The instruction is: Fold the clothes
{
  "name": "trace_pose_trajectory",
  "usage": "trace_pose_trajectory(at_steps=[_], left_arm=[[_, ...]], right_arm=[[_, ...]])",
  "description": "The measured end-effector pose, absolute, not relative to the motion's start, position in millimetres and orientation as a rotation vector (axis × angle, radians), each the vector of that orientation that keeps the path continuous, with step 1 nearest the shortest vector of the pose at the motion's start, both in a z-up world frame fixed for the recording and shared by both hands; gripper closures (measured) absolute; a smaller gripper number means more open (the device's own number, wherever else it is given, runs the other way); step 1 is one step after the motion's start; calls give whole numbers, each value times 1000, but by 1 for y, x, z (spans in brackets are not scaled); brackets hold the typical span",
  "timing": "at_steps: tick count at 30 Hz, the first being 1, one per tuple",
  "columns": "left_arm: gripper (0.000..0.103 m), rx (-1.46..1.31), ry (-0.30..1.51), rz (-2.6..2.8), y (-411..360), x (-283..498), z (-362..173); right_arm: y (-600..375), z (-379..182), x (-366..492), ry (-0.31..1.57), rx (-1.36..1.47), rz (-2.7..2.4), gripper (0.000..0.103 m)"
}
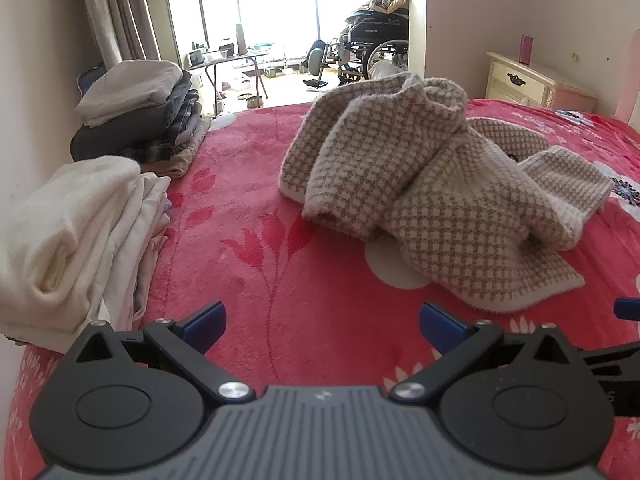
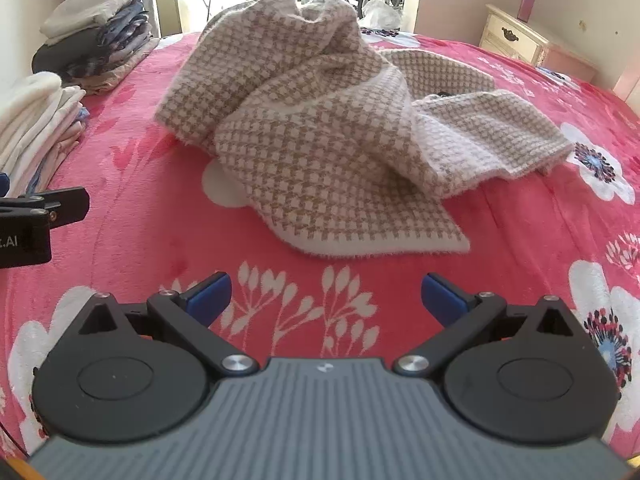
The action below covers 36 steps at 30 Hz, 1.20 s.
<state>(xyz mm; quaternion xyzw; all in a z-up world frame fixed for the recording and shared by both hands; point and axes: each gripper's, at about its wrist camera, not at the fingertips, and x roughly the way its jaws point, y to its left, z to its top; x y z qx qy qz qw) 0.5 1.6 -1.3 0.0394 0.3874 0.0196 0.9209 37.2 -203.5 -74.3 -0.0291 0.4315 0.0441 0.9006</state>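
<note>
In the left wrist view, the left gripper (image 1: 322, 322) sits at the bottom centre of the frame with its blue-tipped fingers (image 1: 206, 320) spread wide and nothing between them, above the red floral blanket (image 1: 256, 264). The checked knit garment (image 1: 424, 184), beige and white, lies crumpled in a heap right of centre, well apart from the fingertips. At the left edge a stack of folded white clothes (image 1: 76, 236) rests on the blanket; behind it, in the upper left, stands a second pile of folded dark clothes (image 1: 140, 120) topped by a pale piece. A cream nightstand (image 1: 532, 84) stands in the upper right, and a wheelchair (image 1: 376, 48) shows through the doorway at top centre. A bit of the right gripper (image 1: 628, 308) pokes in at the right edge.

In the right wrist view, the right gripper (image 2: 326, 298) fills the bottom of the frame, its jaws also spread wide and empty over the blanket (image 2: 520, 232). The knit garment (image 2: 320, 128) is bunched up in the centre, its white-trimmed hem nearest the fingertips but not touching them. The white stack (image 2: 40, 120) lies at the left edge, the dark pile (image 2: 96, 36) in the upper left, the nightstand (image 2: 516, 40) in the upper right. Part of the left gripper (image 2: 44, 208) shows at the left edge.
</note>
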Motion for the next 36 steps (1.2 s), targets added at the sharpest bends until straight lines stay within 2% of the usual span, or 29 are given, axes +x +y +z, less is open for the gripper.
trace_pose_trajectory(at_steps=[36], left_arm=[[0, 63, 856, 84, 14, 2, -13]], right_arm=[[-197, -75, 35, 880, -96, 74, 1]])
